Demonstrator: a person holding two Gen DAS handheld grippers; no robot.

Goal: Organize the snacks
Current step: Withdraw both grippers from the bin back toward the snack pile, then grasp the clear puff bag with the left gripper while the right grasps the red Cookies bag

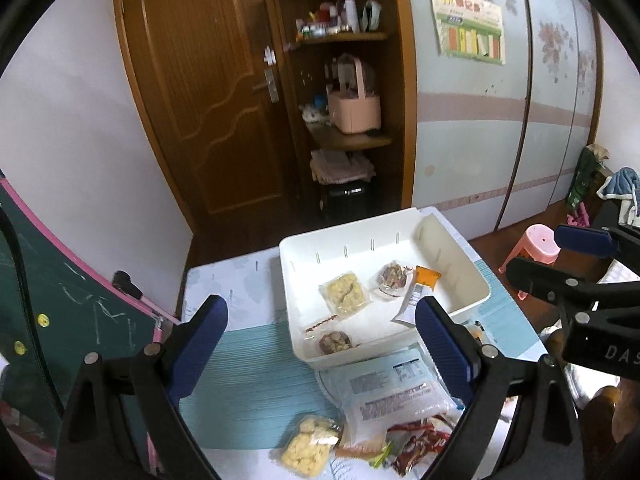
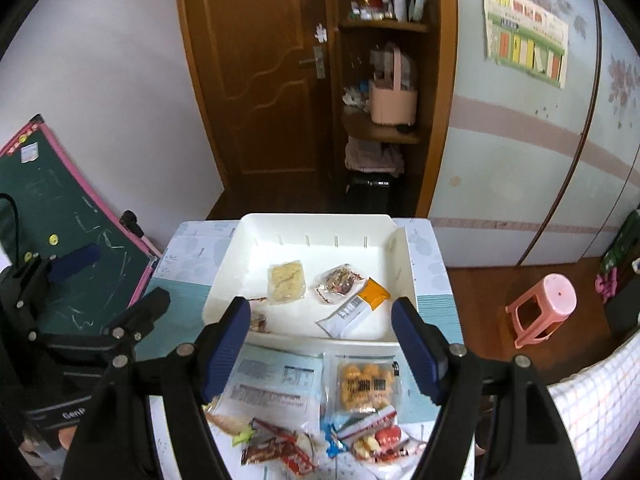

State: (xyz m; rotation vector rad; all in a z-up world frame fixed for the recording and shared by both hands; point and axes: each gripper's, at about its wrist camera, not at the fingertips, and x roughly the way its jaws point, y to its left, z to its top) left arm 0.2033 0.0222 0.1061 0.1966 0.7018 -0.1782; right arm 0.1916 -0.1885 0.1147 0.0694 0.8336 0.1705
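Observation:
A white plastic bin (image 1: 472, 300) (image 2: 312, 220) stands on the small table and holds a yellow cracker pack (image 1: 346, 291) (image 2: 286, 282), a mixed-nut pack (image 1: 394, 278) (image 2: 340, 282), an orange-and-white bar (image 1: 416, 292) (image 2: 356, 308) and a dark snack pack (image 1: 334, 342) (image 2: 258, 322). In front of the bin lie loose snacks: a pale blue flat pack (image 1: 388, 388) (image 2: 276, 384), a yellow puff pack (image 1: 310, 446), an orange ball pack (image 2: 366, 386) and red wrappers (image 1: 416, 444) (image 2: 280, 450). My left gripper (image 1: 322, 350) is open and empty above the table. My right gripper (image 2: 320, 354) is open and empty above the loose snacks.
A green chalkboard with pink frame (image 1: 60, 300) (image 2: 60, 220) leans left of the table. A pink stool (image 2: 544, 308) (image 1: 534, 246) stands on the floor at right. A wooden door (image 1: 200, 100) and shelves with a pink basket (image 2: 394, 100) are behind.

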